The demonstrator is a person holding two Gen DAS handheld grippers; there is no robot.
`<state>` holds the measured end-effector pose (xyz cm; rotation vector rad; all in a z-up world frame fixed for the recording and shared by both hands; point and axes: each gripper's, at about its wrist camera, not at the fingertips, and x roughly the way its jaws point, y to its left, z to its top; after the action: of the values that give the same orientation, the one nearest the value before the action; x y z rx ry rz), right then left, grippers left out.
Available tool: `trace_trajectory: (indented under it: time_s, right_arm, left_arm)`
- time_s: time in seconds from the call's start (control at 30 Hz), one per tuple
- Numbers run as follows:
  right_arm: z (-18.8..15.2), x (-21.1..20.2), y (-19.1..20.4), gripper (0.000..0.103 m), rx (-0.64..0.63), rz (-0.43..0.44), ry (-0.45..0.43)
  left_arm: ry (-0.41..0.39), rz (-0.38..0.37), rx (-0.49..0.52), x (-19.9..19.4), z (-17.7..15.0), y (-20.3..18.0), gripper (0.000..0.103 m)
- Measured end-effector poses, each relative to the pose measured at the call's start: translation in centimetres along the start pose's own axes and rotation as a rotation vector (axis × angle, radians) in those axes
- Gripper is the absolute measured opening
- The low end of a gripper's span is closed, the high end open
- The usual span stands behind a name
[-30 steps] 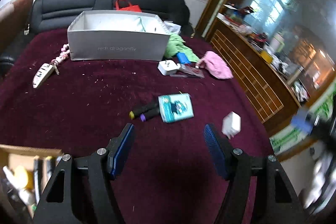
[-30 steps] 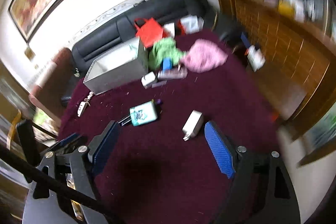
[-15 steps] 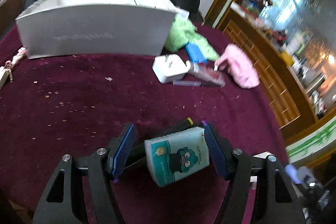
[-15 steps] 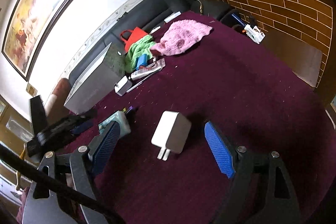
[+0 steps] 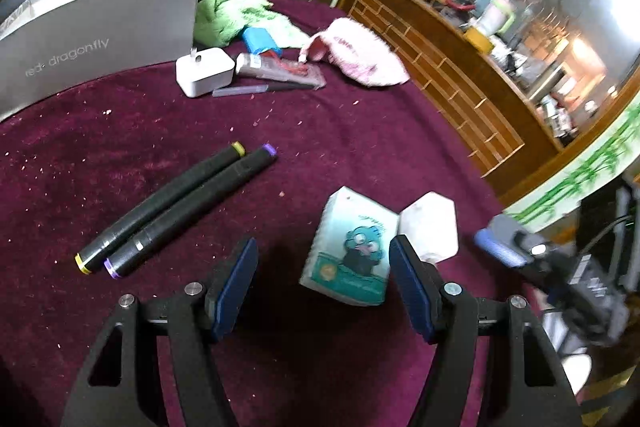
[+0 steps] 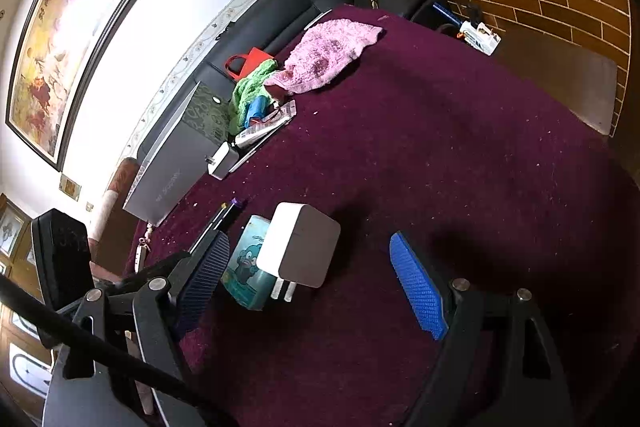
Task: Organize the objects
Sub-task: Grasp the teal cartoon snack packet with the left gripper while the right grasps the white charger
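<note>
Left gripper (image 5: 323, 277), jaws spread, is seen w/ tissue pack (image 5: 350, 253) at its right pad, possibly touching. Right gripper (image 6: 310, 289), released, brackets white charger (image 6: 298, 245) beside pack.

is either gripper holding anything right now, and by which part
Nothing is held. The left gripper has open jaws around the tissue pack; the right gripper has open jaws around the white charger.
</note>
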<state>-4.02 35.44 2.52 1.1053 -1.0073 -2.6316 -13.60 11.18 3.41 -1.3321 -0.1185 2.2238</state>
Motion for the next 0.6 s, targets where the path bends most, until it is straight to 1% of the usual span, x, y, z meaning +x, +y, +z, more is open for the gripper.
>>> trace_trajectory:
  time_s: [0.1,0.23,0.3,0.57,0.6]
  right_arm:
    - [0.1,-0.1,-0.1,0.083,-0.008,-0.013,-0.010]
    - [0.1,0.0,-0.4,0.083,-0.001,-0.012,-0.005]
    - [0.1,0.0,-0.4,0.083,-0.003,-0.011,-0.003]
    - [0.0,0.3,-0.3,0.083,-0.010,-0.019,0.002]
    - [0.0,0.4,-0.3,0.083,-0.011,-0.022,0.002]
  left_arm:
    - [0.009,0.040,0.018,1.5,-0.6,-0.4,0.062]
    - [0.017,0.052,0.045,3.1,-1.2,-1.5,0.062]
    - [-0.001,0.073,0.079,3.4,-1.3,-2.2,0.062]
    - [-0.039,0.222,0.259,4.7,-2.2,-5.5,0.062]
    - [-0.038,0.234,0.277,4.8,-2.4,-5.7,0.060]
